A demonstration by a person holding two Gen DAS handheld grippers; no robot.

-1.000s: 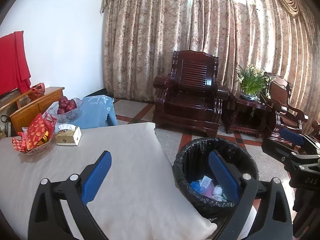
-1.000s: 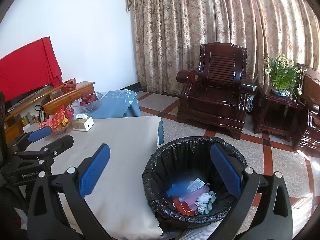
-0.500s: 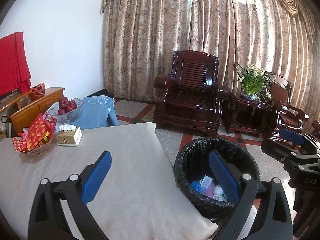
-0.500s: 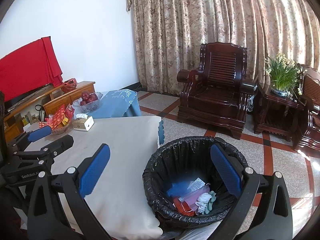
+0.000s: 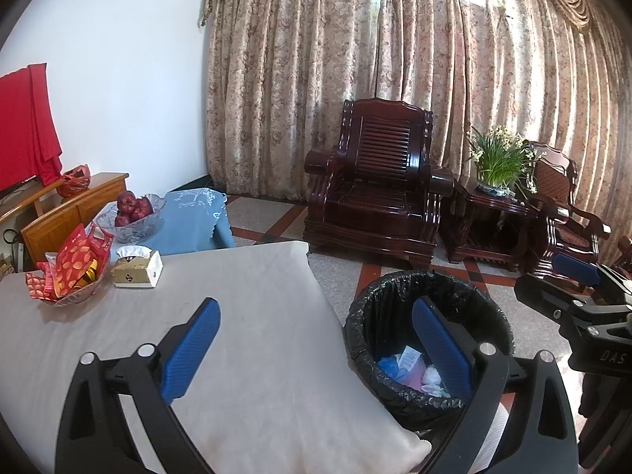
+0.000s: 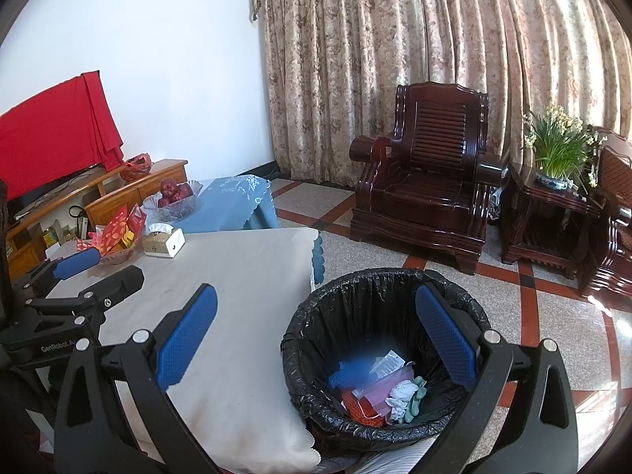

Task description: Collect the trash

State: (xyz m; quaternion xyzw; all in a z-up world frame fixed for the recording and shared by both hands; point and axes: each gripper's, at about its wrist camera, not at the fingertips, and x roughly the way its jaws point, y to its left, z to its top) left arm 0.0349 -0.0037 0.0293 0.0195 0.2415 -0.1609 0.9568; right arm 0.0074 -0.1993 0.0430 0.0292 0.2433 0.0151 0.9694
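The left black plastic two-finger gripper (image 5: 316, 339) is showing textured blue rubber pads (image 5: 189, 349) and silver screw heads. The matching right black gripper (image 6: 316, 335) is wearing identical blue pads (image 6: 185, 339), white "DAS" lettering showing at three o'clock.

At your ten o'clock a tissue box (image 5: 136, 268) sits just beside a snack dish (image 5: 69, 272), with a bowl of red fruit (image 5: 133, 213) behind. At one o'clock stands a dark wooden armchair (image 5: 377, 193); a potted plant (image 5: 499, 162) tops the side table.
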